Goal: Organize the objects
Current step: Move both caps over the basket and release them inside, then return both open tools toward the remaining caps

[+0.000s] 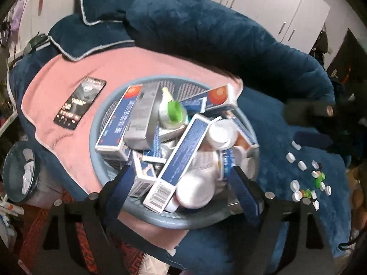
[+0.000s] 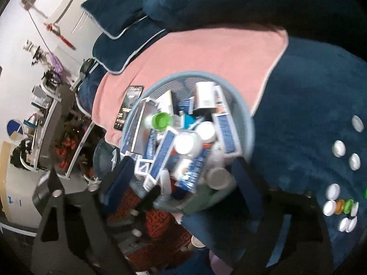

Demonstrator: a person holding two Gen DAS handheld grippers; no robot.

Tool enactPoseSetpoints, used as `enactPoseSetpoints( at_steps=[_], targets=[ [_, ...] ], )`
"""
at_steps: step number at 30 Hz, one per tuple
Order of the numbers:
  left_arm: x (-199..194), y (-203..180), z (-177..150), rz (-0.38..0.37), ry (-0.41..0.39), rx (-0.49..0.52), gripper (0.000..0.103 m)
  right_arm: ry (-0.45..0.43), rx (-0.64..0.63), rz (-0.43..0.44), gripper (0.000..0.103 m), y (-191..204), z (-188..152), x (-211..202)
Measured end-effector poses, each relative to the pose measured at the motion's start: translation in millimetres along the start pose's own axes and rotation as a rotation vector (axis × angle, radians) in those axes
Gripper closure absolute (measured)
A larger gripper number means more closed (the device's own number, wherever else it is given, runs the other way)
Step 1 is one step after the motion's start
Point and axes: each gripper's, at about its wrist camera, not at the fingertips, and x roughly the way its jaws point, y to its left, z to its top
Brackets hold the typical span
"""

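Basket point(image 1: 104, 123): round, blue-grey, slotted wall; resting on the pink towel on the bed, its right edge over the blue blanket.
Contents: heaped above the rim; blue-and-white boxes point(image 1: 182, 147) leaning at all angles, a grey box point(image 1: 143, 116), white-capped bottles point(image 1: 195, 189), one bottle with a green cap point(image 1: 175, 112).
Left tongs point(image 1: 181, 183): spread wide over the near rim of the basket, blue pads either side of the heap, gripping nothing.
Right tongs point(image 2: 181, 178): likewise spread, hanging above the basket's near side, empty; view blurred.
Pink towel point(image 1: 75, 146): laid flat over the blanket, under most of the basket.
Phone point(image 1: 80, 103): dark, screen lit, flat on the towel just left of the basket, apart from it.
Loose caps point(image 1: 302, 178): mostly white, a few green and one orange, scattered on the blanket well right of the basket.
Blue blanket point(image 1: 275, 217): plush, covering the bed, bunched into a thick roll behind the basket.
Pillows point(image 1: 101, 6): dark blue with pale piping, stacked at the far left corner.
Bin point(image 1: 20, 171): round, beside the bed at left, paper scraps inside.
Cabinets point(image 1: 286, 6): white doors along the far wall.
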Motion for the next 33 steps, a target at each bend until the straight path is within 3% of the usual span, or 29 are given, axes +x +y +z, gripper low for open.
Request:
enactPoseSetpoints(
  at_steps=[2, 4, 11, 17, 24, 29, 33],
  targets=[
    [-7, -9, 2, 0.006, -0.018, 0.026, 0.014, -0.014, 0.002, -0.023, 0.006, -10, -3, -13],
    [-13, -21, 3, 0.009, -0.038, 0.056, 0.005, -0.030, -0.006, -0.072, 0.000, -27, -8, -30],
    [-15, -82, 0, -0.040, -0.039, 0.200, 0.004, -0.069, 0.062, -0.230, 0.000, -117, -39, -87],
    [-8, -141, -18, -0.102, 0.010, 0.314, 0.004, -0.101, 0.255, -0.315, 0.000, -210, -78, -138],
    [-29, -178, -38, -0.092, 0.014, 0.435, 0.004, -0.271, 0.445, -0.274, 0.000, -256, -110, -191],
    [-57, -185, -37, -0.063, -0.024, 0.471, 0.004, -0.299, 0.534, -0.184, 0.000, -272, -135, -179],
    [-76, -195, -31, -0.060, -0.045, 0.492, 0.004, -0.328, 0.578, -0.118, 0.000, -270, -124, -168]
  ],
)
